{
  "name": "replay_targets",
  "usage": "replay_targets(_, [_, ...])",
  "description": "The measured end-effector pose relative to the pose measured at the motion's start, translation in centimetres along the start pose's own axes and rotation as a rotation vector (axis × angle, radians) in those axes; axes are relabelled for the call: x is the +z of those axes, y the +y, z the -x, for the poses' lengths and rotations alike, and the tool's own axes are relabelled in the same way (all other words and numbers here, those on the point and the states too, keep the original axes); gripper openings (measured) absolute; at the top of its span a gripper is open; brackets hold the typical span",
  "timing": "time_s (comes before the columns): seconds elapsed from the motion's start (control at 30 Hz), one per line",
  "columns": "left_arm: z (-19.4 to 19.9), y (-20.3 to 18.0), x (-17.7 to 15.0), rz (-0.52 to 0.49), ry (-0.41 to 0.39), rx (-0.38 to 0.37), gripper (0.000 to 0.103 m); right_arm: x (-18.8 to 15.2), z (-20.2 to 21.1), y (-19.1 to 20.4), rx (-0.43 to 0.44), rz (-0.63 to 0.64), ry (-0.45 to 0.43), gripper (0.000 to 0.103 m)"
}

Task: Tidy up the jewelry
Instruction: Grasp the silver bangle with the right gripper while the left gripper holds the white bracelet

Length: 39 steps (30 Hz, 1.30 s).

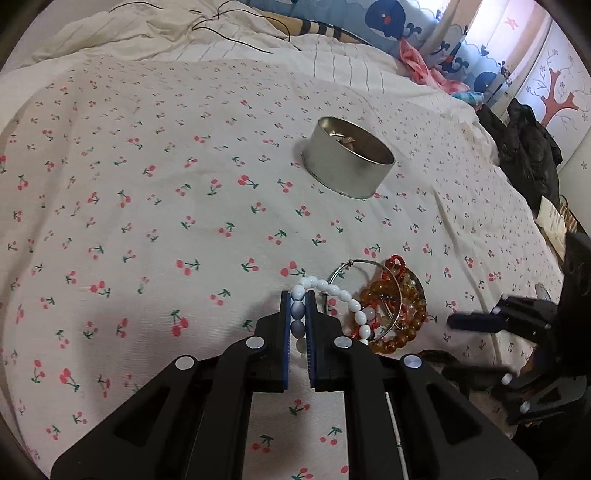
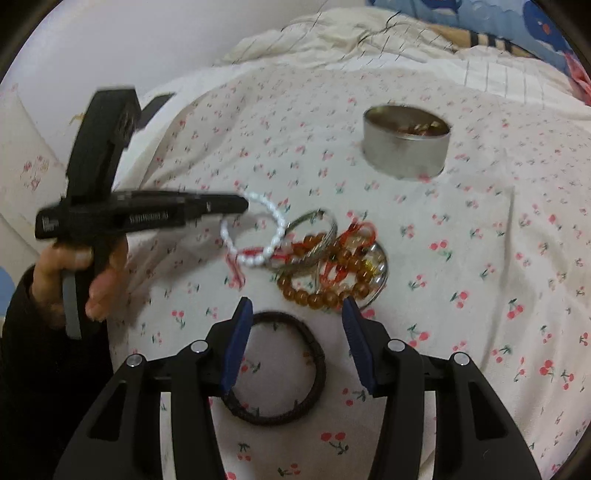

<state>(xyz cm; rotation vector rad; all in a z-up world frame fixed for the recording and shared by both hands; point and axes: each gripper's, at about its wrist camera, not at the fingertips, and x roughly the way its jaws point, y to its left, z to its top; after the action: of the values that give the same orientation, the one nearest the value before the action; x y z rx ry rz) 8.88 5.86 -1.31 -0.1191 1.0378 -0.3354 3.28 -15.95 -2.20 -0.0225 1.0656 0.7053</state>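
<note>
My left gripper [image 1: 297, 295] is shut on a white bead bracelet [image 1: 334, 291], which also shows in the right wrist view [image 2: 275, 236] hanging from the left gripper [image 2: 243, 205]. Beside it lies a pile of amber bead bracelets [image 2: 321, 297], red cords [image 2: 354, 230] and silver bangles [image 2: 317, 230]; the pile shows in the left wrist view [image 1: 400, 306]. A round metal tin [image 1: 349, 162] [image 2: 406, 142] stands farther back with some jewelry inside. My right gripper [image 2: 297, 308] is open over a dark hair-tie ring [image 2: 314, 376], apart from the pile.
All lies on a cherry-print bedsheet [image 1: 147, 221]. Rumpled bedding and a black cable [image 1: 221, 26] are at the back. Pillows and dark clothing [image 1: 528, 155] sit at the right edge of the bed.
</note>
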Motion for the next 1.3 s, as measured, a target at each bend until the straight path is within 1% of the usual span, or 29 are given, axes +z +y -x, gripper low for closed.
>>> replay_targets(0.03, [0.2, 0.0, 0.0, -0.001, -0.004, -0.004, 0.007, 0.0, -0.1, 0.2, -0.011, 0.006, -0.002, 0.05])
replay_targets(0.07, [0.4, 0.0, 0.0, -0.002, -0.009, -0.005, 0.007, 0.0, -0.2, 0.3, -0.005, 0.01, 0.003, 0.05])
replay_targets(0.13, [0.8, 0.1, 0.0, -0.003, -0.017, -0.011, 0.007, 0.1, -0.1, 0.3, -0.001, 0.002, -0.014, 0.05])
replay_targets(0.2, [1.0, 0.0, 0.0, -0.006, -0.02, -0.013, 0.007, 0.6, 0.2, 0.0, 0.015, -0.033, -0.054, 0.05])
replay_targets(0.27, [1.2, 0.0, 0.0, -0.008, -0.022, -0.017, 0.007, 1.3, 0.0, -0.6, 0.03, -0.081, -0.075, 0.05])
replay_targets(0.33, [1.3, -0.1, 0.0, -0.009, -0.023, -0.017, 0.007, 1.9, -0.5, -1.0, 0.019, -0.112, -0.086, 0.05])
replay_targets(0.5, [1.9, 0.0, -0.2, -0.018, -0.03, -0.019, 0.007, 3.1, -2.0, -1.4, -0.026, -0.139, -0.095, 0.05])
replay_targets(0.53, [2.1, 0.0, -0.2, -0.019, -0.033, -0.02, 0.007, 3.5, -2.4, -1.7, -0.03, -0.142, -0.09, 0.048])
replay_targets(0.57, [2.2, 0.0, -0.2, -0.02, -0.034, -0.02, 0.007, 3.5, -2.8, -1.7, -0.036, -0.14, -0.082, 0.04])
replay_targets(0.6, [2.4, 0.1, -0.2, -0.022, -0.037, -0.02, 0.007, 3.5, -3.3, -1.6, -0.052, -0.13, -0.064, 0.034])
replay_targets(0.67, [2.7, 0.1, -0.2, -0.027, -0.039, -0.019, 0.007, 3.5, -4.1, -1.5, -0.061, -0.121, -0.042, 0.028])
replay_targets(0.73, [2.9, 0.2, -0.3, -0.03, -0.04, -0.013, 0.007, 3.5, -4.2, -1.4, -0.071, -0.113, -0.051, 0.026])
replay_targets(0.8, [3.0, 0.5, -0.3, -0.028, -0.038, -0.009, 0.007, 3.6, -3.9, -1.4, -0.082, -0.108, -0.07, 0.011])
replay_targets(0.87, [3.4, 0.5, -0.4, -0.028, -0.039, -0.005, 0.007, 3.6, -3.4, -1.4, -0.082, -0.109, -0.092, 0.005])
replay_targets(0.97, [4.1, 0.5, -0.4, -0.029, -0.041, -0.005, 0.007, 3.7, -2.5, -1.4, -0.073, -0.113, -0.116, 0.004])
replay_targets(1.1, [5.5, 0.2, 0.0, -0.04, -0.051, 0.003, 0.007, 3.9, -0.9, -1.6, -0.023, -0.136, -0.166, 0.004])
replay_targets(1.17, [6.2, -0.3, 0.4, -0.055, -0.056, 0.009, 0.007, 3.8, 0.0, -2.0, 0.003, -0.153, -0.18, 0.004])
replay_targets(1.23, [6.8, -1.1, 1.0, -0.074, -0.063, 0.016, 0.007, 3.9, 0.8, -2.3, -0.009, -0.162, -0.202, 0.004])
replay_targets(1.27, [7.0, -1.4, 1.2, -0.082, -0.064, 0.016, 0.007, 3.9, 1.2, -2.6, -0.001, -0.173, -0.215, 0.004])
replay_targets(1.3, [7.1, -1.8, 1.5, -0.093, -0.066, 0.018, 0.007, 3.8, 1.9, -3.1, 0.022, -0.195, -0.234, 0.004])
